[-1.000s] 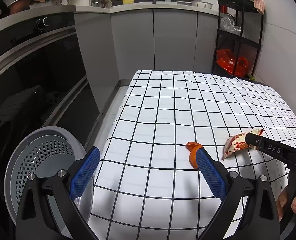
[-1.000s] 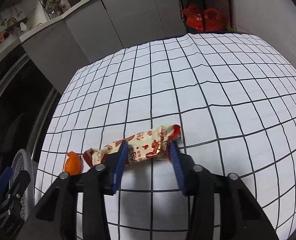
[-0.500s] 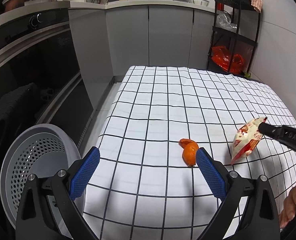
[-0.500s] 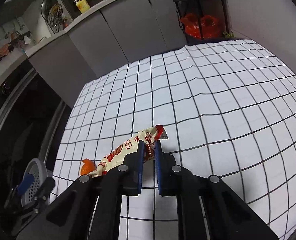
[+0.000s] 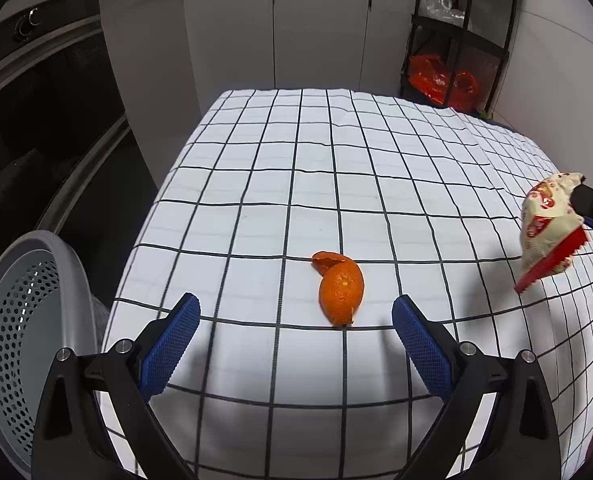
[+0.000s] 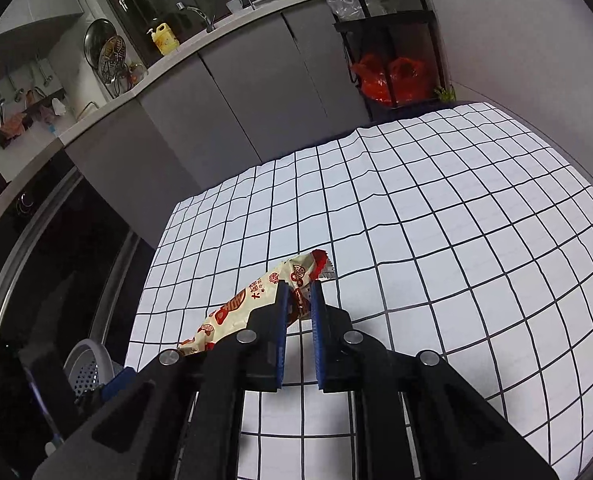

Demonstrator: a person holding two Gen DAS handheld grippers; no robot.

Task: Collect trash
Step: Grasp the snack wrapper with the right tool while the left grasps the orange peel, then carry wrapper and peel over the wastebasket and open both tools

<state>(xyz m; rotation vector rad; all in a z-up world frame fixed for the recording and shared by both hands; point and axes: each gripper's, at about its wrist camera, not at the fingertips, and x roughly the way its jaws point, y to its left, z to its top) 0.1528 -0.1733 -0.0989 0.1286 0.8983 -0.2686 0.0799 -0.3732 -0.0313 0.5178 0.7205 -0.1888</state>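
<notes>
"Which hand takes the orange peel?"

"The left, I'd say. The left tongs stand wide open, with the peel on the table just ahead, between the two tips, its long axis pointing roughly along them."

"And the right?"

"The right tongs are pinched on the snack wrapper, held clear of the cloth. The waste basket sits low at the left."
</notes>
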